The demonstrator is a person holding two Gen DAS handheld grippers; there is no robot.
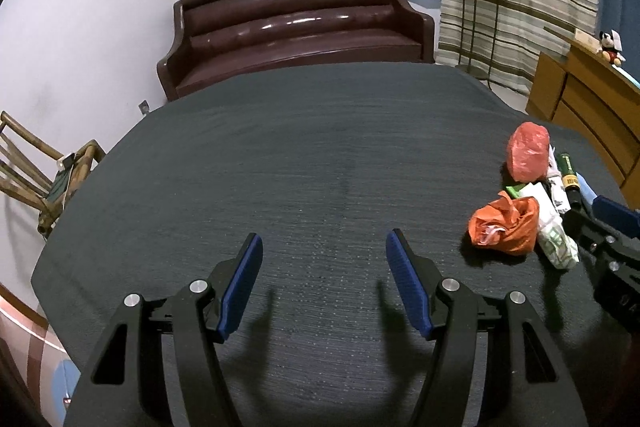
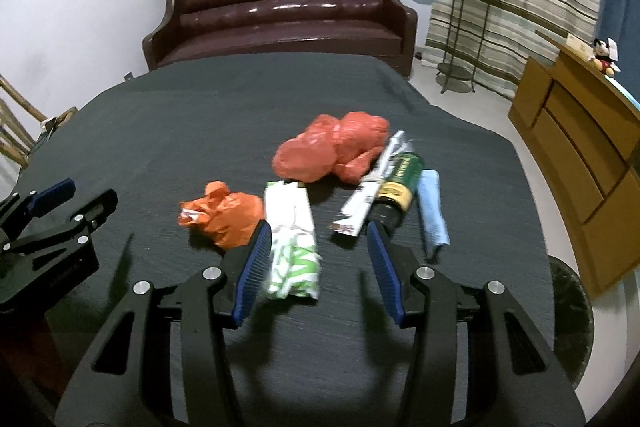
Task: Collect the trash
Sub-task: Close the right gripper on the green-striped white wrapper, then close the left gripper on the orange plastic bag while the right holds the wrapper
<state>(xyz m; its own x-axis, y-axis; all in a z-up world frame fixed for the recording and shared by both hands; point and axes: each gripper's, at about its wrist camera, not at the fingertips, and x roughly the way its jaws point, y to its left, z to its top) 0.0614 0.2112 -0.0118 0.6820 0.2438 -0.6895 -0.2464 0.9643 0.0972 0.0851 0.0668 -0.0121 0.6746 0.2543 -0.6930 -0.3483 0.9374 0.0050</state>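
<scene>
On the dark tablecloth (image 2: pixel 200 115) ahead of my right gripper (image 2: pixel 316 259) lies the trash: a green-and-white wrapper (image 2: pixel 294 247), a small orange bag (image 2: pixel 224 213), a bigger red bag (image 2: pixel 332 147), a green can (image 2: pixel 400 183) and a blue cloth (image 2: pixel 432 211), all close together. I hold nothing yet. My right jaws stand partly open with the wrapper's near end just inside them, pads not pressing. My left gripper (image 1: pixel 324 283) hangs open over bare cloth, well apart from the pile. I judge this the approach; next I must lower, straddle the wrapper and close.
</scene>
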